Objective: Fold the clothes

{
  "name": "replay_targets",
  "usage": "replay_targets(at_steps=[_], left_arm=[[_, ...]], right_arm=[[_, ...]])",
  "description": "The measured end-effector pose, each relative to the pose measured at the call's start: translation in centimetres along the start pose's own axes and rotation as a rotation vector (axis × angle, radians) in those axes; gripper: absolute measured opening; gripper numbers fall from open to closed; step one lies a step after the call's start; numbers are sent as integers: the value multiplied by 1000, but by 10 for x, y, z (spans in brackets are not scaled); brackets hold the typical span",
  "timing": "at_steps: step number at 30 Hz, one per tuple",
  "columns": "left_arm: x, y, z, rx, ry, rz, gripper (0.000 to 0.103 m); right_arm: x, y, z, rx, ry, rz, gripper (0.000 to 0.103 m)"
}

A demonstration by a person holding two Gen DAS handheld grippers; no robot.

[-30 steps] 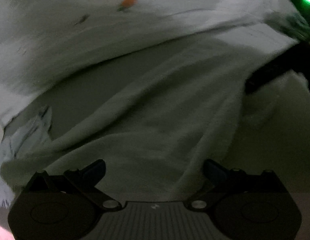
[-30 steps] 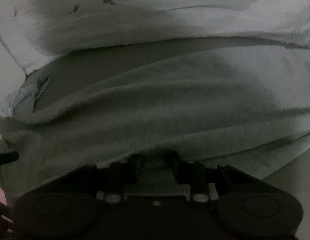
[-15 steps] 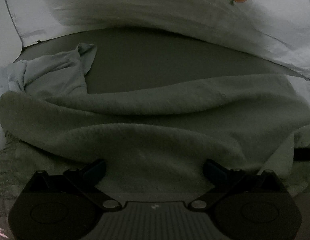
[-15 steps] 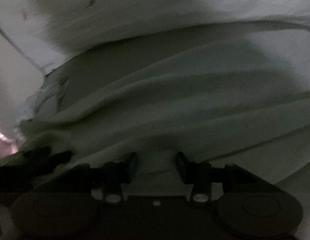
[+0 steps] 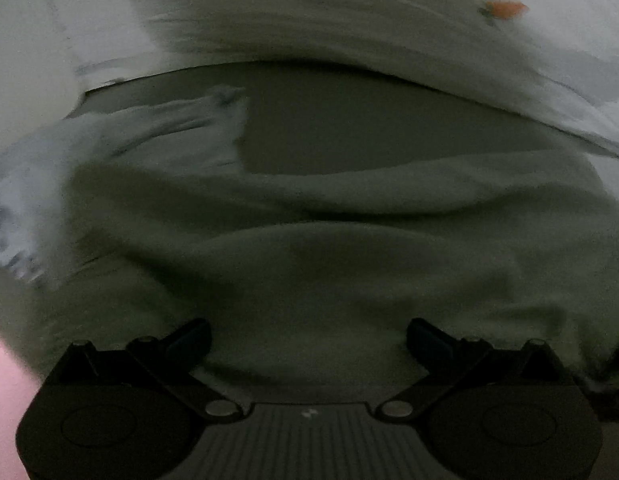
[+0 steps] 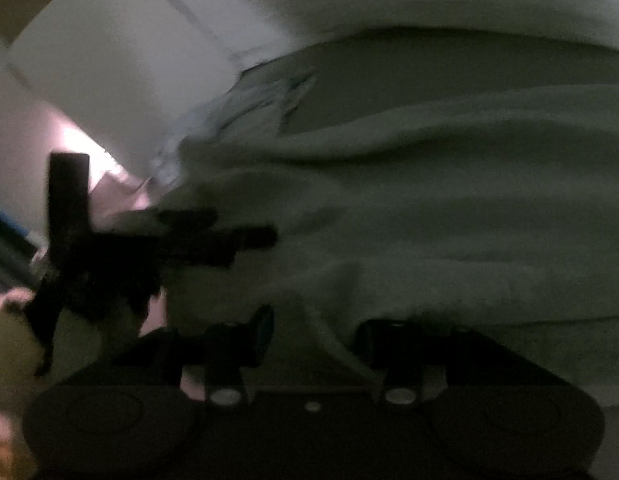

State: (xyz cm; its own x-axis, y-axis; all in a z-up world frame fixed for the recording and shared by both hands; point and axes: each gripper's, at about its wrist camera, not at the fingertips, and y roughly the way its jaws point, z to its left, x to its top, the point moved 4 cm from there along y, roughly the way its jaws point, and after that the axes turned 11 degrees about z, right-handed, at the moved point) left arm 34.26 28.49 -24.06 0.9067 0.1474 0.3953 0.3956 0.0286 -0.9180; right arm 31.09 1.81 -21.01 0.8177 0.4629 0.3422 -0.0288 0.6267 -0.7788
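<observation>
In the left wrist view, at the left edge, a pale blue-white garment [image 5: 149, 140] lies crumpled, its right side tucked under the fuzzy grey-green garment [image 5: 349, 264] that fills the middle of the frame; if you drag the grey-green piece, that tuck may pull the pale one along and spoil both. Your left gripper [image 5: 309, 334] sits at the bottom centre with its jaws spread wide and nothing pinched, the thick cloth bunched just ahead of them; close there and you risk catching a fat roll of several layers rather than one edge, so the fold would come out lumpy. Beyond the garment, the dark grey sheet [image 5: 369, 120] shows at centre; at the upper right a white quilt with a carrot print [image 5: 505, 8] hangs close over the work area and could be snagged by a high lift.

In the right wrist view, the left gripper [image 6: 245, 238] shows as a dark blurred shape at centre left, right at the garment's edge; your two tools are near, so a hurried reach could knock them together. At bottom centre your right gripper [image 6: 317, 334] has its jaws partly apart with a ridge of the fuzzy grey-green garment [image 6: 449, 216] lying between them; whether they actually pinch it I cannot tell, and a loose hold would let the heavy cloth slip mid-fold; the blur also makes edges hard to judge.
</observation>
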Motion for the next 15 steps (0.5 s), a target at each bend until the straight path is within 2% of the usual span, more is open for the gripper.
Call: replay_targets(at_steps=[3,6,10,15], left_arm=[[-13,-7,18,-43,-47,1,103],[-28,-23,25,-40,-76,-21,103],[-43,-47,35,-25,-134,-60,103],[-55,-76,69,79,-240,-147,103]], right_arm=[[-22,0,3,-4,-24,40,46],[-40,-3,-2,-6,9,45,43],[-44,-8,3,-35,37,38,43],[-48,1,10,-83,38,29,45]])
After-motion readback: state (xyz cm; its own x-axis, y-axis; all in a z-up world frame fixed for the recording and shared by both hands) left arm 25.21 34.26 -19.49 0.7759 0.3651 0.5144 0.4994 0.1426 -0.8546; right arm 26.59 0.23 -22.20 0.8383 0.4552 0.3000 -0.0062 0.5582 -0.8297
